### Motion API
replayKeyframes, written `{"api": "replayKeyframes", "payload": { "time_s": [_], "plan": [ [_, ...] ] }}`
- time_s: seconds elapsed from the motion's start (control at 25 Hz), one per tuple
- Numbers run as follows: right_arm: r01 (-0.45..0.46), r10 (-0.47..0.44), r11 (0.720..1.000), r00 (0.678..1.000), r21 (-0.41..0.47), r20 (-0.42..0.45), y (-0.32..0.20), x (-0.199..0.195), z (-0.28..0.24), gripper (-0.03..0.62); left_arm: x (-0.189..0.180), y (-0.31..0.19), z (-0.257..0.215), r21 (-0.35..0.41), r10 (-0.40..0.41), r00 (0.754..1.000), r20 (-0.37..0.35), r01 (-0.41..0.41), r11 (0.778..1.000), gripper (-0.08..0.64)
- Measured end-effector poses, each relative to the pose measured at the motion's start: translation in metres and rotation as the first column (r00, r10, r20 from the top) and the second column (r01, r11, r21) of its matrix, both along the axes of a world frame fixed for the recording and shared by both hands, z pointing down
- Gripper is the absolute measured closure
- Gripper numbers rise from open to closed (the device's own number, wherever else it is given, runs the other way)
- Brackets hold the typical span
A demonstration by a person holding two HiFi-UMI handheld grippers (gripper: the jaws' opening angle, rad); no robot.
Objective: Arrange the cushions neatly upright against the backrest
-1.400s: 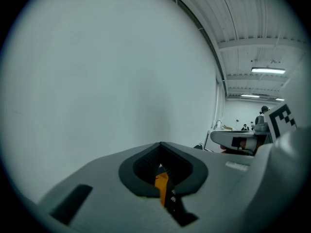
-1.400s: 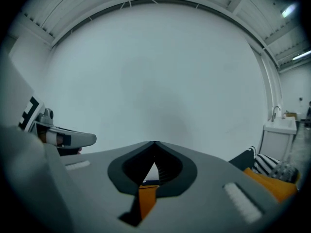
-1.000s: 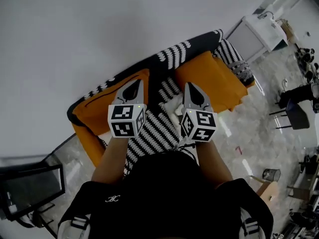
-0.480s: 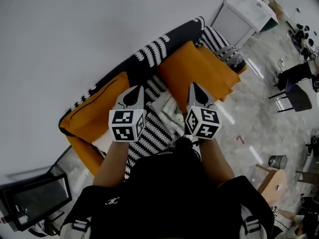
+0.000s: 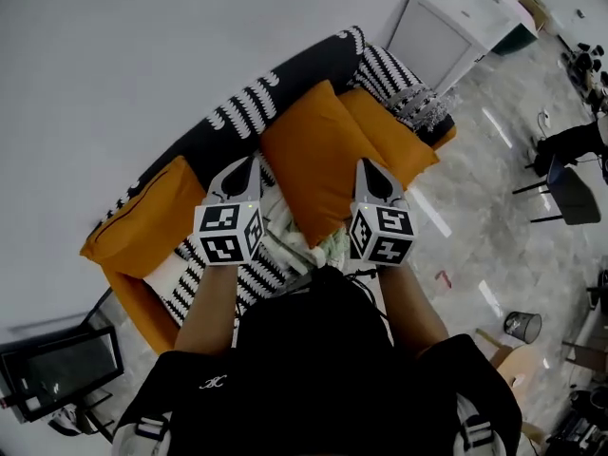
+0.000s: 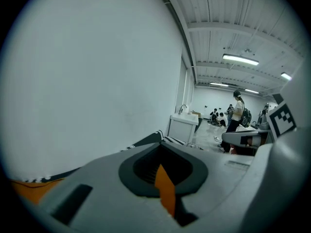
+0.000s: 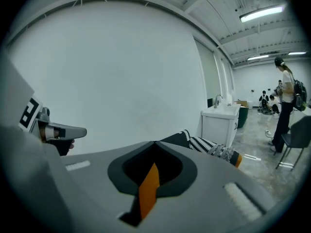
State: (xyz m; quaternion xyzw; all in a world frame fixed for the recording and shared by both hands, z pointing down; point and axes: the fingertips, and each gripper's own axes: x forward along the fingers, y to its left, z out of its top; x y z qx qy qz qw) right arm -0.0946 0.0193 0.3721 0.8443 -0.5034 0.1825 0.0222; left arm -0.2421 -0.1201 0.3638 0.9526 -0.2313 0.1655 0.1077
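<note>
In the head view a sofa with a black-and-white striped cover holds several cushions. A large orange cushion lies tilted at the middle, another orange one is beside it on the right, and a third leans at the left end. A pale patterned cushion lies on the seat between my grippers. My left gripper hangs shut and empty left of the large cushion. My right gripper is shut and empty over that cushion's right edge. In both gripper views the jaws are together, with orange showing through the slot.
A white cabinet stands past the sofa's right end, also seen as the cabinet in the right gripper view. A dark screen sits at lower left. A chair and a bin stand on the tiled floor at right. People stand far off.
Both grippers have shifted right along the sofa, from the left orange cushion and the striped seat to the pale cushion and the large middle orange cushion. Both stay shut.
</note>
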Motion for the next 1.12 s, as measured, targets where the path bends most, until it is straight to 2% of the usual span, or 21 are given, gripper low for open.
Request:
{"api": "replayKeyframes", "payload": {
  "time_s": [0.2,0.36,0.48,0.68,0.84,0.96,1.12],
  "plan": [
    [-0.002,0.003,1.000,1.000,-0.030,0.021,0.030,0.073,0.019,0.585,0.082,0.028,0.005,0.007,0.031,0.999,0.038,-0.031,0.999,0.552],
    [0.001,0.001,0.999,0.999,-0.048,0.054,0.042,0.109,0.031,0.585,0.132,0.040,0.009,-0.016,0.045,0.997,0.056,-0.044,0.999,0.552],
    [-0.002,0.006,0.998,0.997,-0.058,0.080,0.049,0.124,0.041,0.585,0.155,0.047,0.012,-0.019,0.065,0.994,0.083,-0.063,0.998,0.552],
    [-0.066,0.078,0.994,0.987,-0.088,0.141,0.062,0.142,0.065,0.584,0.180,0.045,0.028,-0.010,0.112,0.979,0.169,-0.112,0.994,0.552],
    [-0.071,0.095,0.988,0.979,-0.135,0.180,0.064,0.145,0.089,0.584,0.200,0.030,0.050,-0.039,0.149,0.964,0.220,-0.144,0.989,0.552],
    [-0.072,0.106,0.983,0.973,-0.169,0.203,0.063,0.148,0.109,0.581,0.219,0.016,0.065,-0.059,0.180,0.956,0.232,-0.171,0.984,0.552],
    [-0.085,0.133,0.969,0.970,-0.230,0.203,0.062,0.156,0.138,0.528,0.247,-0.006,0.087,-0.048,0.220,0.944,0.244,-0.215,0.975,0.552]
  ]
}}
